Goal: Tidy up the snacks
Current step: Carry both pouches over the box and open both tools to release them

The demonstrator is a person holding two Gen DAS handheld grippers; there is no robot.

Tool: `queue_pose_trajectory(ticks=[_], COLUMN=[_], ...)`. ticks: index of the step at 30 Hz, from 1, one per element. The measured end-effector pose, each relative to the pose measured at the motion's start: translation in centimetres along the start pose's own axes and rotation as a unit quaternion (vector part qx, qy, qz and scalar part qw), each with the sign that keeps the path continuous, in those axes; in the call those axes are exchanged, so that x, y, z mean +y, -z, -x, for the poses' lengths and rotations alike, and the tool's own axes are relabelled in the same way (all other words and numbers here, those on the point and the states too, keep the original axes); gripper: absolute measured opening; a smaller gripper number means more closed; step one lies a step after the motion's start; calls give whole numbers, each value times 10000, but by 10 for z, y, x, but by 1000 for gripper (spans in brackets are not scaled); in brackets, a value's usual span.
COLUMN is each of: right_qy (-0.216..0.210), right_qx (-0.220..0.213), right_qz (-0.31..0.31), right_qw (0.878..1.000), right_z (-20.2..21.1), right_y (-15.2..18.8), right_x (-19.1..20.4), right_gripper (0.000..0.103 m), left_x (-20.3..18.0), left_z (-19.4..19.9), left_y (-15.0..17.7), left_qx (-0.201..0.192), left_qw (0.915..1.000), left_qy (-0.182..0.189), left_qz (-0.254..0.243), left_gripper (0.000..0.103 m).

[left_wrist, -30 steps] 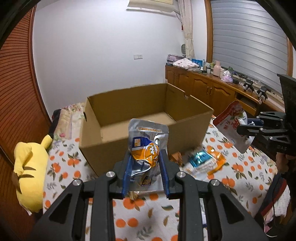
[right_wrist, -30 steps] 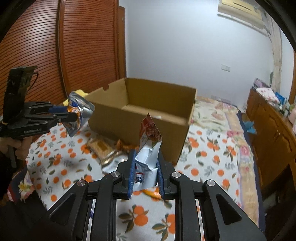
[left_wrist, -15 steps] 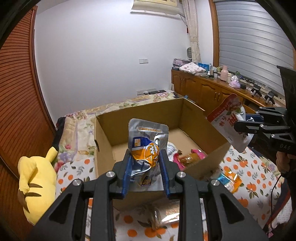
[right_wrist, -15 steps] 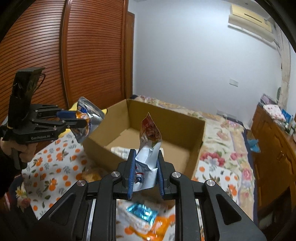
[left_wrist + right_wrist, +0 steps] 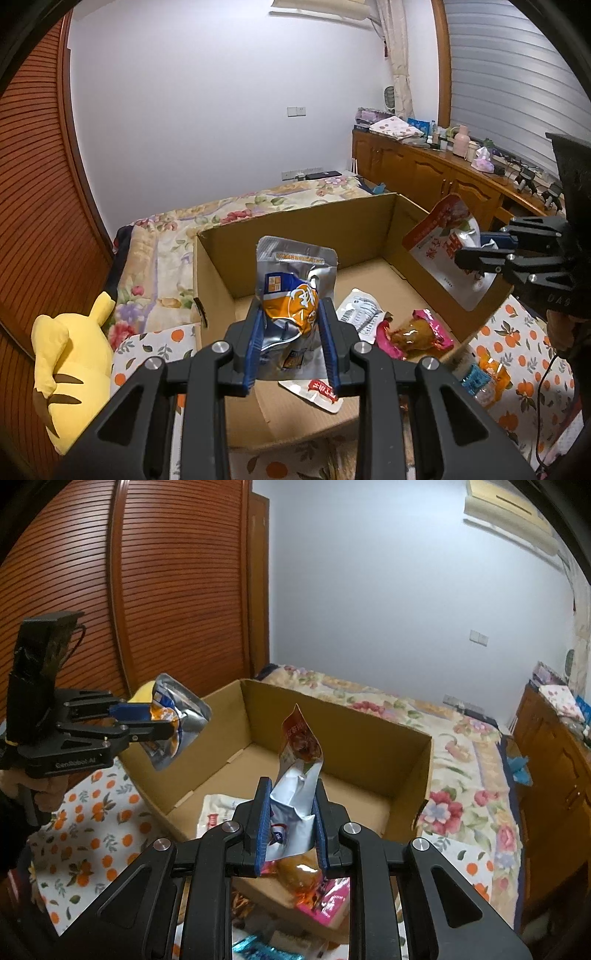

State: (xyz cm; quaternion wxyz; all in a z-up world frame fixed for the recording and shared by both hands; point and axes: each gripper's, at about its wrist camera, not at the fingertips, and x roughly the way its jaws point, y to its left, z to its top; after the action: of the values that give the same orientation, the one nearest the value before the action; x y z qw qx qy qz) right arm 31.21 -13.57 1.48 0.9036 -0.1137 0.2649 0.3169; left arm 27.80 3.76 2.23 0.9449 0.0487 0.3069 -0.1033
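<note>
Snacks fill both your grippers above the open cardboard box (image 5: 295, 225) on the bed. Your left gripper (image 5: 291, 332) is clamped on a silver-and-orange pouch (image 5: 295, 291), standing upright with its sealed top edge up; its lower end is hidden behind the blue pads. Your right gripper (image 5: 290, 819) squeezes a white pouch with a red top (image 5: 299, 760), long axis near vertical, red tip leaning slightly left, bottom edge cut off by the jaws. On the box floor lie a white packet (image 5: 360, 310), a pink-wrapped snack (image 5: 413, 334) and a red-and-white sachet (image 5: 314, 391), partly covered by your fingers. More packets outside the box, perhaps three, are blurred and half hidden at the frame edge.
</note>
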Motion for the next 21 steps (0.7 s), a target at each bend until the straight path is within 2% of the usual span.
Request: queue_pose_trajectory(ticks=[11, 21], right_qy=[-68, -174], right_qx=[304, 537], right_qz=[-44, -60], right_qw=[9995, 9984], right_z=[-32, -50], right_y=[3, 5], right_x=[-8, -7], right_gripper=[19, 19], left_x=[0, 4], left_z=[-22, -26], left_y=[-3, -3], left_qx=[170, 190], left_qw=[9998, 9997], left_qy=[-90, -135], left_qz=[27, 79], left_gripper=[28, 31])
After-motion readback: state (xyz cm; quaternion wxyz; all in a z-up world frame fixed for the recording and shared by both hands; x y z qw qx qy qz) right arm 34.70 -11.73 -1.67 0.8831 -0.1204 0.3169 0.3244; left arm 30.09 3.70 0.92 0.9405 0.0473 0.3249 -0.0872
